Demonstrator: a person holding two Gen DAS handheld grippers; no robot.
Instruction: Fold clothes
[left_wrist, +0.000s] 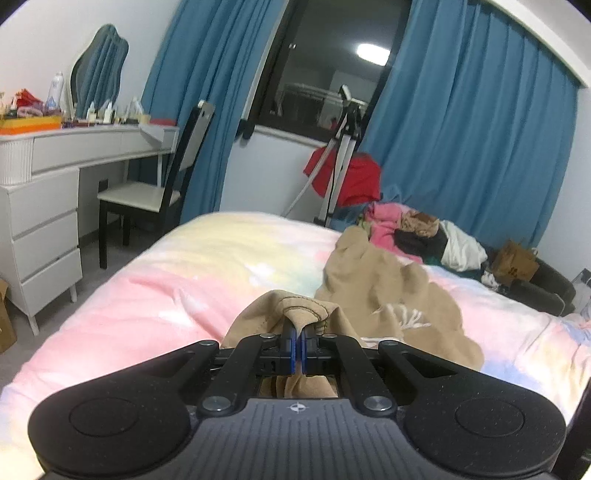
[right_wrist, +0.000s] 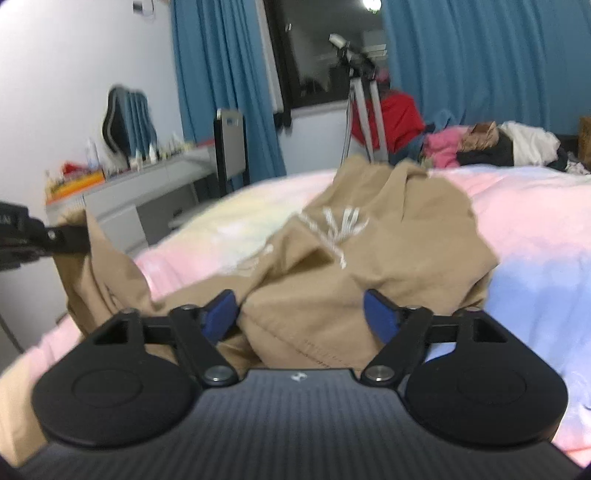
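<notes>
Left gripper (left_wrist: 298, 341) has its jaws pinched tight on a hem of the tan garment (left_wrist: 388, 295), which sprawls across the pastel bed (left_wrist: 147, 295). Right gripper (right_wrist: 301, 314) hovers over the same cloth, jaws wide, possibly brushing it; the blur hides contact.

Tan garment (left_wrist: 388, 291) (white print), pastel bedspread (left_wrist: 166, 280).

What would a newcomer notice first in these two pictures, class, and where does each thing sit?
First, the tan garment, crumpled on the pastel bedcover. The left gripper has its jaws shut on a fold of it, while the right gripper hangs open over another part. Behind, blue curtains flank a dark window, with a clothes pile at the bed's far right.
</notes>
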